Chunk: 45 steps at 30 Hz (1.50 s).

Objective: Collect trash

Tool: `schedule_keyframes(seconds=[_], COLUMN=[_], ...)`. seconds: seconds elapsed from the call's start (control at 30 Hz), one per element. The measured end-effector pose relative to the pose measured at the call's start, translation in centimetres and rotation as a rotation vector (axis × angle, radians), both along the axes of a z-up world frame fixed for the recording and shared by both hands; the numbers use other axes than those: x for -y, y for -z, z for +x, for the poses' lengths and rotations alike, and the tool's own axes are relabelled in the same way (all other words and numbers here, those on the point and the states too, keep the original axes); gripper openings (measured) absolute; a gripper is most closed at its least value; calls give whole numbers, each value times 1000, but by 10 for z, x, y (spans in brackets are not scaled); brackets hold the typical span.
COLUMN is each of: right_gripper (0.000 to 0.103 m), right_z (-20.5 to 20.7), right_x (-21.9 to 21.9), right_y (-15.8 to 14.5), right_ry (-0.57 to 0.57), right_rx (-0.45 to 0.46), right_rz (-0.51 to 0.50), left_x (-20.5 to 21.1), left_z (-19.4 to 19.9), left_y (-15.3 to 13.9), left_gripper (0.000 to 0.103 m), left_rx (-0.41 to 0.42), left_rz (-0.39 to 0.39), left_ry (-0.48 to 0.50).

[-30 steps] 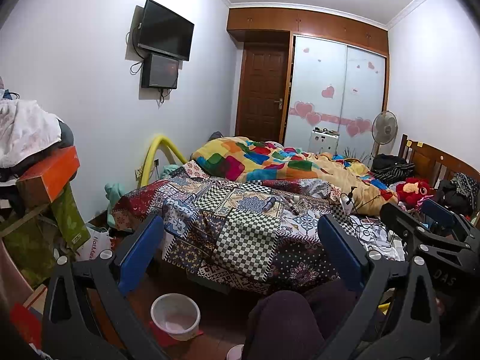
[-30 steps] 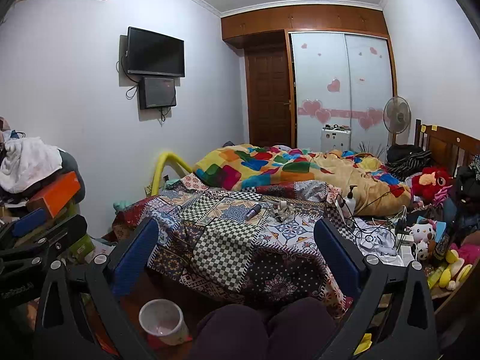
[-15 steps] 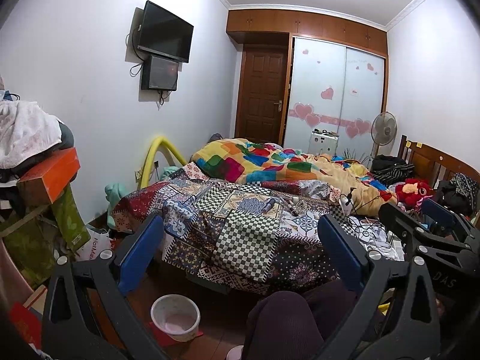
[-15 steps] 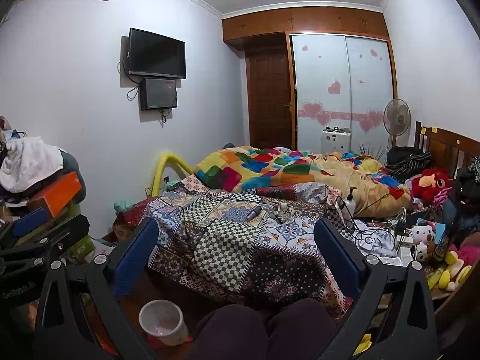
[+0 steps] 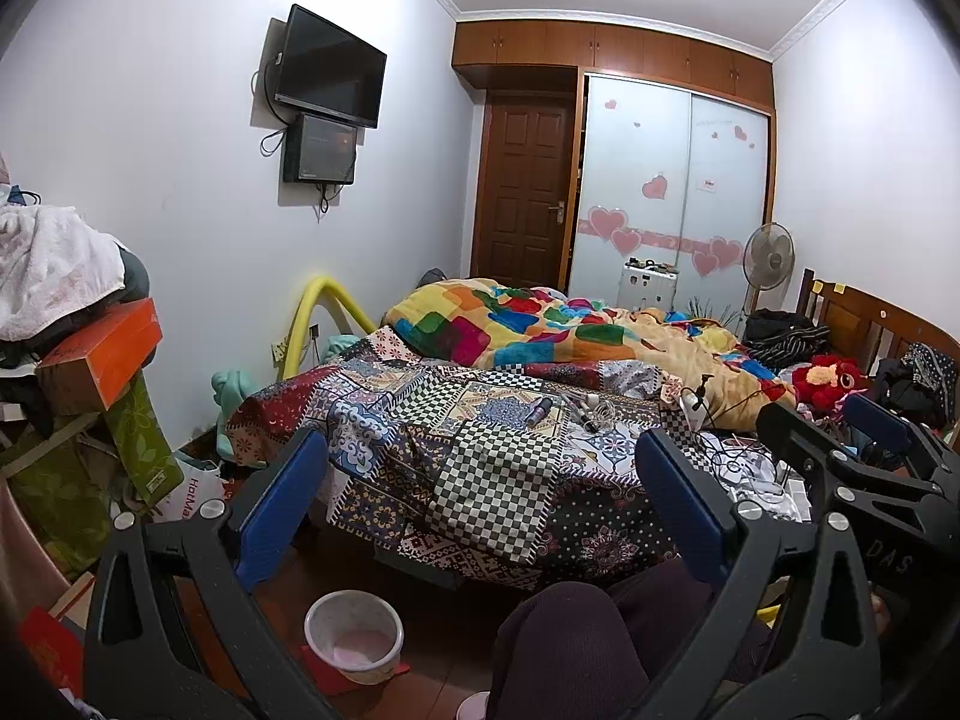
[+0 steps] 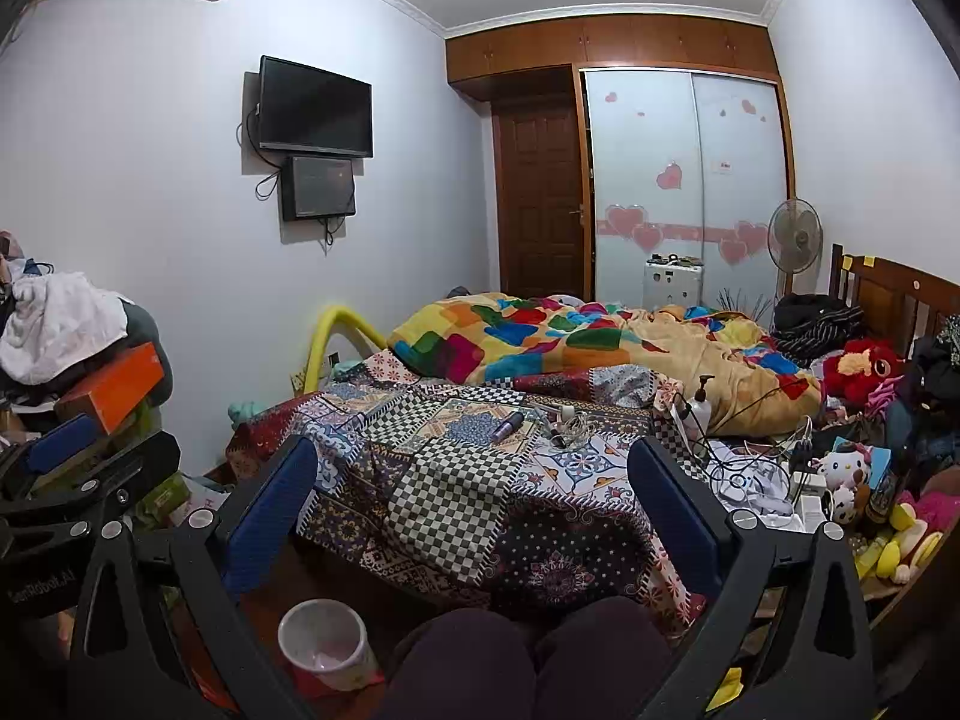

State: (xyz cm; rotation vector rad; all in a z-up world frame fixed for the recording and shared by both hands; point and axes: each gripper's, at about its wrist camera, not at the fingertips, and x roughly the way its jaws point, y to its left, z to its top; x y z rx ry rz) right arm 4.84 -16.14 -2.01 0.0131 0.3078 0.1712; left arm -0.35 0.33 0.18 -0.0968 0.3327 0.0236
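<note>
A small white bin (image 5: 353,636) (image 6: 324,642) stands on the dark floor at the foot of the bed, below and between the fingers in both views. On the patchwork bedcover (image 5: 492,480) (image 6: 456,498) lie a purple cylinder (image 5: 538,411) (image 6: 507,425) and a tangle of small items and cords (image 6: 567,423). My left gripper (image 5: 480,480) is open and holds nothing, well short of the bed. My right gripper (image 6: 471,480) is open too, with nothing between its blue pads (image 6: 270,510). Each gripper shows at the edge of the other's view.
The person's knees (image 5: 570,648) (image 6: 528,666) sit low between the fingers. A pile of boxes and cloth (image 5: 90,354) stands at the left. Cables, a pump bottle (image 6: 699,405) and plush toys (image 6: 864,366) crowd the bed's right side. A fan (image 6: 795,237) stands by the wardrobe.
Both views have drifted only very slightly. Both grippers stay open and nothing in the room has moved.
</note>
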Motion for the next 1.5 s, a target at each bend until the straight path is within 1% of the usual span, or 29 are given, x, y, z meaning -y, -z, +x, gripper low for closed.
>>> schedule_keyframes(seconds=[0.5, 0.7, 0.9, 0.93, 0.97, 1.1, 1.23, 1.43, 1.47, 1.5], right_gripper=[103, 103, 103, 103, 103, 103, 103, 103, 103, 103], right_z=[1, 1, 8, 6, 8, 22, 37, 73, 85, 89], right_x=[0, 1, 2, 0, -4, 2, 8, 19, 24, 24], right_y=[-3, 0, -6, -5, -13, -7, -3, -3, -1, 0], right_ry=[-1, 0, -1, 0, 1, 15, 33, 76, 88, 95], right_rx=[2, 1, -6, -4, -9, -25, -38, -70, -82, -86], right_rz=[-3, -3, -8, -8, -7, -6, 0, 12, 14, 14], left_x=[-1, -1, -4, -5, -6, -6, -2, 7, 9, 12], left_z=[-2, -3, 0, 3, 7, 21, 46, 97, 107, 122], left_y=[-1, -2, -6, -5, -5, -6, -7, -11, -10, -9], left_gripper=[103, 103, 103, 103, 103, 103, 103, 103, 103, 103], left_rx=[2, 2, -2, -3, -4, -9, -21, -40, -47, -58], left_rz=[0, -2, -15, -18, -21, -20, -22, -22, -24, -28], left_ry=[-2, -2, -4, -6, -8, -8, 9, 42, 48, 56])
